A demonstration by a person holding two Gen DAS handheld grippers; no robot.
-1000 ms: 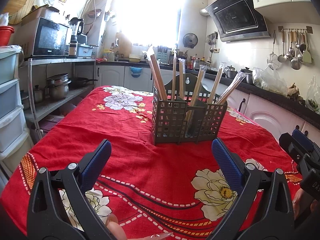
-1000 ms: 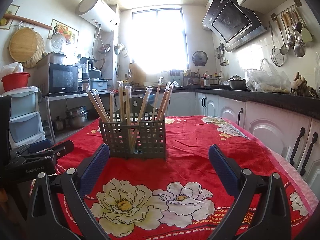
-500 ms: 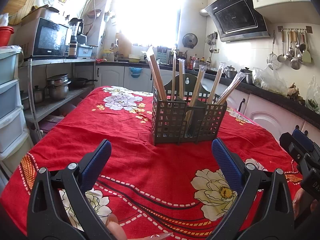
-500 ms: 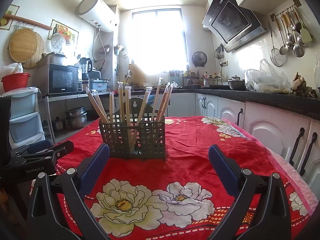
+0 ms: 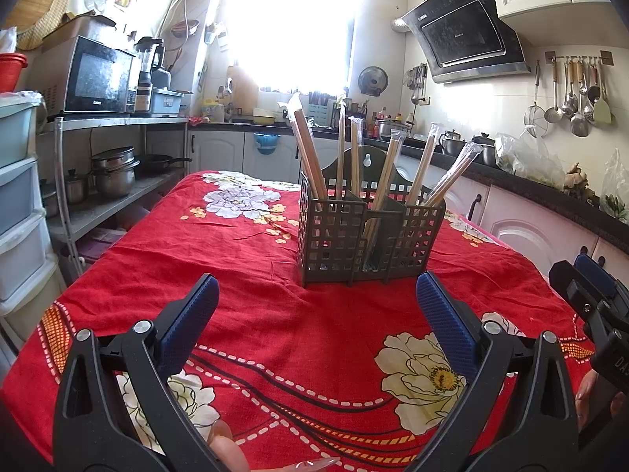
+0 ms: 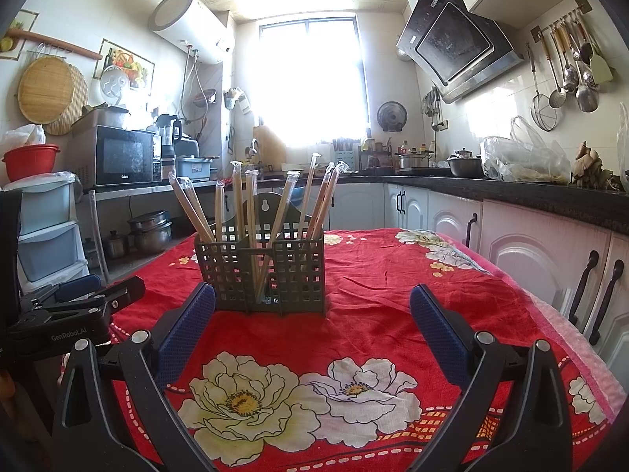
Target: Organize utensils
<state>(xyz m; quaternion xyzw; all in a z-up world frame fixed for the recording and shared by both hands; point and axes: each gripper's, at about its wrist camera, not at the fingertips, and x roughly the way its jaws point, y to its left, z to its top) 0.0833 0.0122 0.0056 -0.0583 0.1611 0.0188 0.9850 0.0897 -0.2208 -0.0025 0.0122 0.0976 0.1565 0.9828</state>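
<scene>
Left wrist view: my left gripper [image 5: 316,306] gapes wide, empty, facing the holder [image 5: 369,236] mid-table. Right gripper [image 6: 312,310] likewise wide; I'd judge one wrapped chopstick [image 6: 251,212] should be pinched near its top, lifted straight.

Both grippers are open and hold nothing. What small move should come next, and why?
Probably ease the right gripper forward toward the utensil holder, aiming at one wrapped chopstick pair. Both it and the left gripper hang open and empty above the red tablecloth, short of the holder, and no utensil lies loose on the cloth, so the leaning sticks seem the only things to sort.
</scene>
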